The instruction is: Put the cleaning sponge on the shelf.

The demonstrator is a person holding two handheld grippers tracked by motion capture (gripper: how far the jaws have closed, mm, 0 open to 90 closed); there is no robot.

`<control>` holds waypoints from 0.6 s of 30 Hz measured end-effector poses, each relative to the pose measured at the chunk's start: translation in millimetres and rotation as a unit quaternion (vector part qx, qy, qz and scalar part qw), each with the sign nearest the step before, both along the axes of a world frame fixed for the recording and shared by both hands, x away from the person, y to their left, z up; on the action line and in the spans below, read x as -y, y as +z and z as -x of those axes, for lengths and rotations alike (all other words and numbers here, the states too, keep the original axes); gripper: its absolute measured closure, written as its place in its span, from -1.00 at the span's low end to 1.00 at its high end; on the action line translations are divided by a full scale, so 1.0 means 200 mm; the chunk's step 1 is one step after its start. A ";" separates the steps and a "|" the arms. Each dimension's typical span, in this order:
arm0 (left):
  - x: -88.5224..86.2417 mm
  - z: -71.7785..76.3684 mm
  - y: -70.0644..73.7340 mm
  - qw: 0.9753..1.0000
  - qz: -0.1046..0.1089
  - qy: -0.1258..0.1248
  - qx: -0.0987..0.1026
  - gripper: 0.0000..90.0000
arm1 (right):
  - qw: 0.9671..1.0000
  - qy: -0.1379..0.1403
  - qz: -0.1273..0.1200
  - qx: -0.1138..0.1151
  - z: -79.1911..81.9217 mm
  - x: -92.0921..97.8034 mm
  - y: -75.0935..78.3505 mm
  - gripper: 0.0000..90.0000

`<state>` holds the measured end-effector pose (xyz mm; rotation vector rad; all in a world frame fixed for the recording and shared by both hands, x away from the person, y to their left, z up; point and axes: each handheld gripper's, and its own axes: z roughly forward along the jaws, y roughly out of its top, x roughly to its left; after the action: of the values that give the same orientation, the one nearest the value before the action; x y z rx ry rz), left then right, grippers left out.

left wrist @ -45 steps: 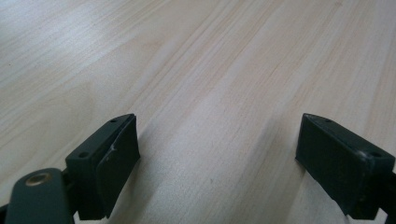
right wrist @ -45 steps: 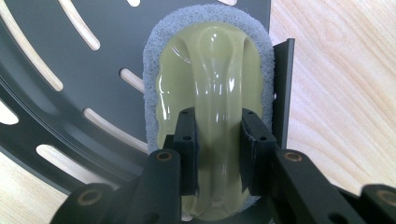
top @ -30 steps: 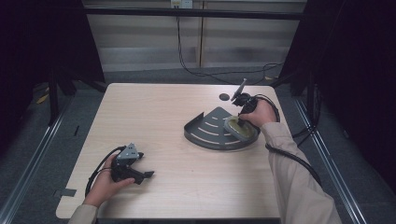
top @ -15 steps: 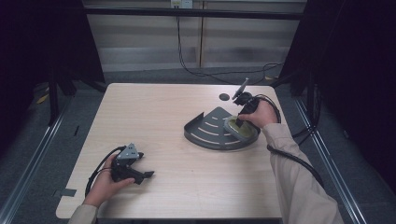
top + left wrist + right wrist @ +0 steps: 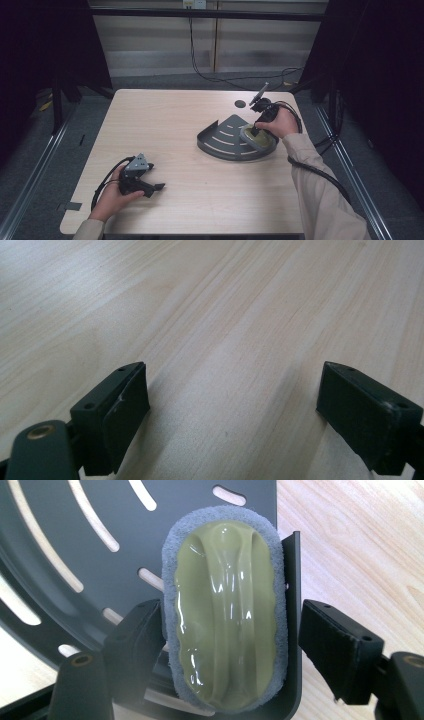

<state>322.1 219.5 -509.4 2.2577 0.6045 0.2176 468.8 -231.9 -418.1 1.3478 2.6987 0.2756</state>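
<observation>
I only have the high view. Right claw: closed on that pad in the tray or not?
Observer: Not closed. In the right gripper view the right claw straddles the sponge pad, a gap showing at one jaw.
Operator: Pad detail?
Observer: Grey scouring layer with a glossy olive top, lying against the tray rim.
Operator: Left claw?
Observer: The left claw is open above bare table, nothing between its jaws.

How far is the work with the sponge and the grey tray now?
Done: the sponge lies inside the grey tray, against its rim. In hand: the right gripper straddles the sponge, jaws open, one touching its side. Left: whether it grips or withdraws cannot be told. The left gripper rests open over bare table.
</observation>
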 end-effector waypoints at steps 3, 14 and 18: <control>0.00 0.00 0.00 1.000 0.000 0.000 0.000 -0.71 | 1.000 0.001 0.001 0.001 0.02 0.00 0.01 -0.44; 0.00 0.00 0.00 1.000 0.002 0.000 0.000 -0.71 | 1.000 0.007 -0.014 0.006 0.11 0.04 0.06 -0.52; 0.00 0.00 0.00 1.000 0.001 0.000 0.000 -0.71 | 1.000 0.007 -0.017 0.011 0.16 0.06 0.08 -0.62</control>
<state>322.1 219.6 -509.5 2.2559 0.6036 0.2170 436.8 -243.9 -402.0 1.3280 2.6980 0.3363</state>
